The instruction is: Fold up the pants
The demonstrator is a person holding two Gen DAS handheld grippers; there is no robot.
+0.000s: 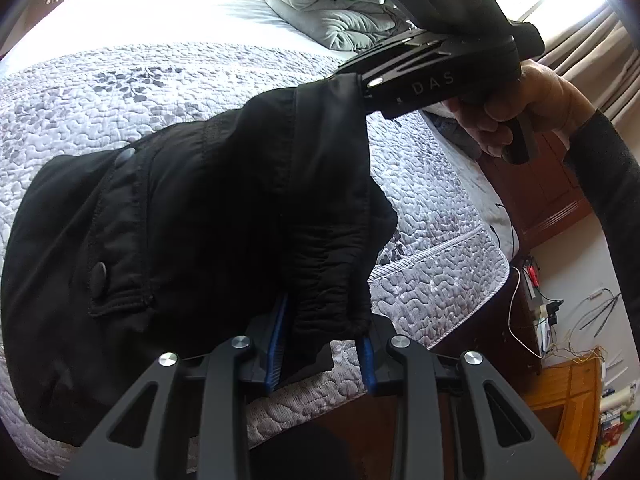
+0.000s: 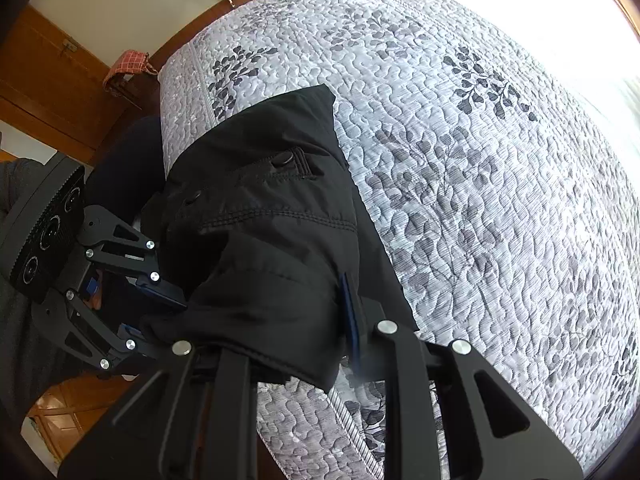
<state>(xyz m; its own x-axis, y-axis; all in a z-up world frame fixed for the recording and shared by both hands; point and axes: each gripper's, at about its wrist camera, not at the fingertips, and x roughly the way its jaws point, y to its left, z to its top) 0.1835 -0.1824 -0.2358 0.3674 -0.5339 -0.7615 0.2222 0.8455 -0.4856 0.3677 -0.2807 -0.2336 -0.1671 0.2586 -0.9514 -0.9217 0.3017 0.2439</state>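
Note:
Black pants (image 1: pixel 192 216) with round buttons hang bunched between my two grippers over the near edge of the bed; in the right wrist view the pants (image 2: pixel 272 220) drape onto the quilt. My left gripper (image 1: pixel 324 344) is shut on the elastic waistband edge, blue pads on either side of the cloth. My right gripper (image 2: pixel 280 340) is shut on another part of the waistband. It also shows in the left wrist view (image 1: pixel 360 80), pinching the cloth's upper corner. The left gripper shows at the left of the right wrist view (image 2: pixel 160 312).
The bed carries a grey-and-white leaf-pattern quilt (image 2: pixel 480 160). A folded pale duvet (image 1: pixel 332 12) lies at the far end. Wooden furniture (image 1: pixel 568 396) with loose wires stands to the right of the bed. A wooden door (image 2: pixel 48 80) is to the left.

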